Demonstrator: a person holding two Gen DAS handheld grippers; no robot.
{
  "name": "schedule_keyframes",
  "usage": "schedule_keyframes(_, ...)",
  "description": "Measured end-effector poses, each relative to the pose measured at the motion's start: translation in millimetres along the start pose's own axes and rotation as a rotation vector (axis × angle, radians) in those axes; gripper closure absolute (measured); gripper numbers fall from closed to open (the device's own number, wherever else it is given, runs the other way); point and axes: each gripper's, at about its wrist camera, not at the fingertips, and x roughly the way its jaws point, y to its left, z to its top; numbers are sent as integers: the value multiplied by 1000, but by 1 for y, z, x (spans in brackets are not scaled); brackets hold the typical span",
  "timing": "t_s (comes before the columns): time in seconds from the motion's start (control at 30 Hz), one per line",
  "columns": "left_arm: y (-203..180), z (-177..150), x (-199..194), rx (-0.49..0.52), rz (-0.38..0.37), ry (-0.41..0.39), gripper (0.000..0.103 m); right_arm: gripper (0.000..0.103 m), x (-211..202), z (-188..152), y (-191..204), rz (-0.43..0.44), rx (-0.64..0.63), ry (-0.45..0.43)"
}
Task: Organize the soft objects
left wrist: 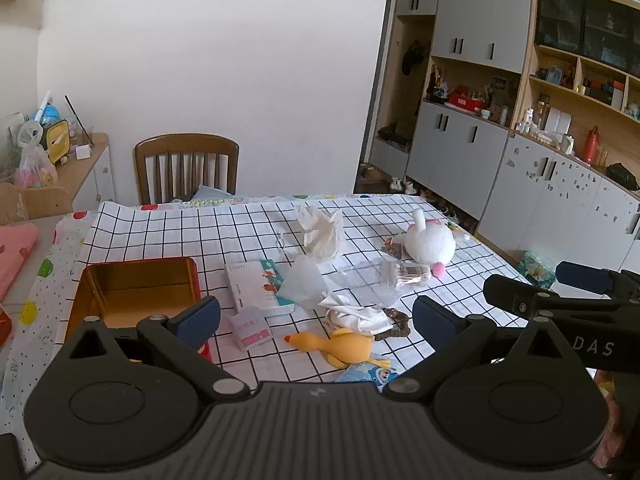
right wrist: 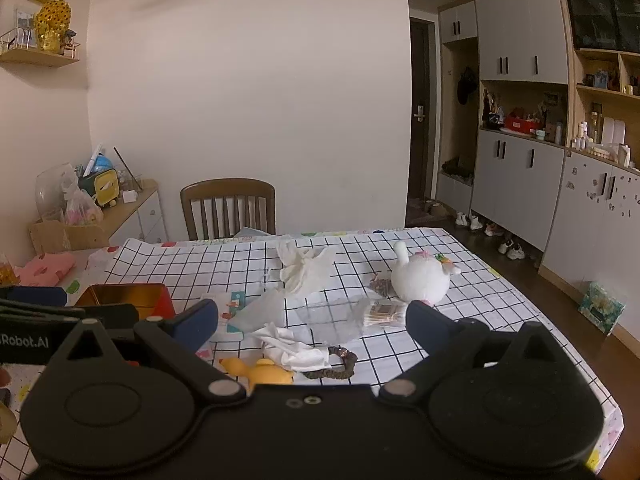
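My left gripper (left wrist: 316, 318) is open and empty above the near table edge. Just beyond it lie a yellow rubber chicken (left wrist: 344, 347), a white cloth (left wrist: 354, 314) and a brown scrunchie (left wrist: 396, 322). An open gold tin (left wrist: 136, 290) sits to its left. A white plush toy (left wrist: 430, 242) and crumpled white tissue (left wrist: 322, 230) lie farther back. My right gripper (right wrist: 312, 326) is open and empty, above the chicken (right wrist: 260, 372), cloth (right wrist: 296, 350) and scrunchie (right wrist: 340, 364). The plush (right wrist: 418, 280) and tin (right wrist: 124, 296) also show there.
On the checked tablecloth (left wrist: 160, 232) lie a white card box (left wrist: 256, 284), a small pink packet (left wrist: 252, 328), clear plastic bags (left wrist: 304, 284) and a cotton swab pack (left wrist: 412, 274). A wooden chair (left wrist: 186, 166) stands behind the table. Cabinets (left wrist: 520, 184) line the right wall.
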Motion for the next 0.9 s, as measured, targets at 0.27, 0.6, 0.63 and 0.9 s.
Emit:
schedule_keyframes(0.27, 3, 0, -2, 2, -5, -8, 0, 3, 0, 2, 4, -14, -6, 1)
schedule_keyframes(0.6, 7, 2, -6, -19, -15, -31, 0, 3, -4, 3, 5, -3, -8, 3)
schedule_keyframes(0.63, 7, 2, -6, -21, -20, -33, 0, 3, -5, 3, 4, -3, -9, 1)
schedule_keyframes(0.9, 3, 2, -7, -10, -20, -31, 0, 3, -8, 4, 3, -3, -4, -3)
